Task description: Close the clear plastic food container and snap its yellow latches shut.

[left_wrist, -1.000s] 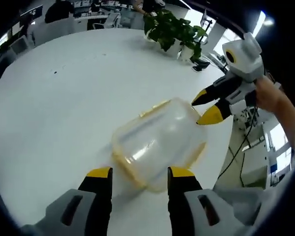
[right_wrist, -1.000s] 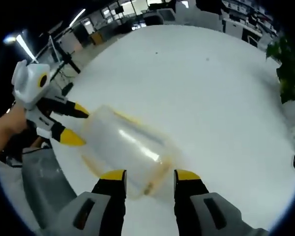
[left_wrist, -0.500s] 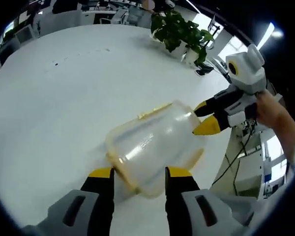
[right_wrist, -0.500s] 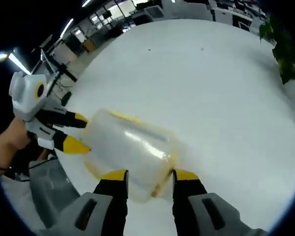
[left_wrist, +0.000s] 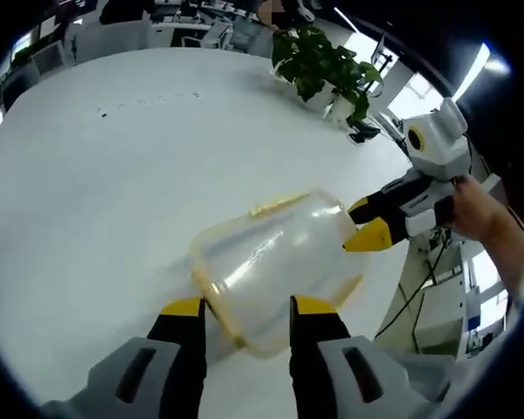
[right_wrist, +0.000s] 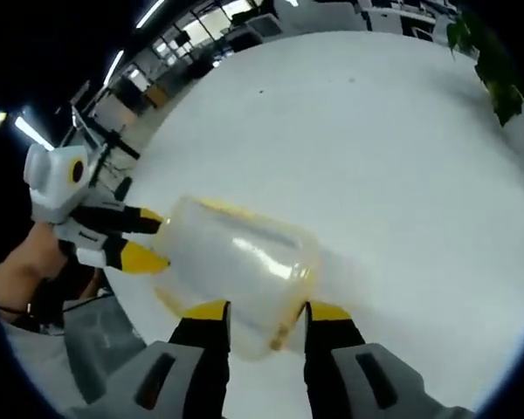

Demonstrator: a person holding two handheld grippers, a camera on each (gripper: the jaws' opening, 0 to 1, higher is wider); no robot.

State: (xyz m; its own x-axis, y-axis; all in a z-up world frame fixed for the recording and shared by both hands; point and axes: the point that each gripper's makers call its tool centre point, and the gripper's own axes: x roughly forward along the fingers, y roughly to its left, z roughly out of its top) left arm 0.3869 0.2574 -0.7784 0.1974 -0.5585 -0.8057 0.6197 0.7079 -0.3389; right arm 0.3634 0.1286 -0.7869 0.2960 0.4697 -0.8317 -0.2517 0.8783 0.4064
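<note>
The clear plastic food container (left_wrist: pixel 275 262) sits on the white tabletop (left_wrist: pixel 96 192), close to the edge nearest the person, with most of the surface stretching away behind it toward a potted plant (left_wrist: pixel 323 65) at the far edge. Yellow trim runs along its rim, and a yellow latch (left_wrist: pixel 275 205) shows on the long side facing the far edge.

The two tools approach from opposite short ends, which reads as a bracing hold: each end is boxed in so the container cannot slide while the lid is pressed down and the latches are pushed home. The left gripper (left_wrist: pixel 244 307) has its jaws spread, one on each side of the near end of the container, not clenched on it. The right gripper (right_wrist: pixel 260 310) is likewise spread, straddling its own end; in the left gripper view its yellow tips sit at the container's far corner.

Through the hazy plastic it is hard to tell whether the lid is fully seated or whether any latch is already snapped; the visible latch appears to lie loose, so the latching step looks undone.
</note>
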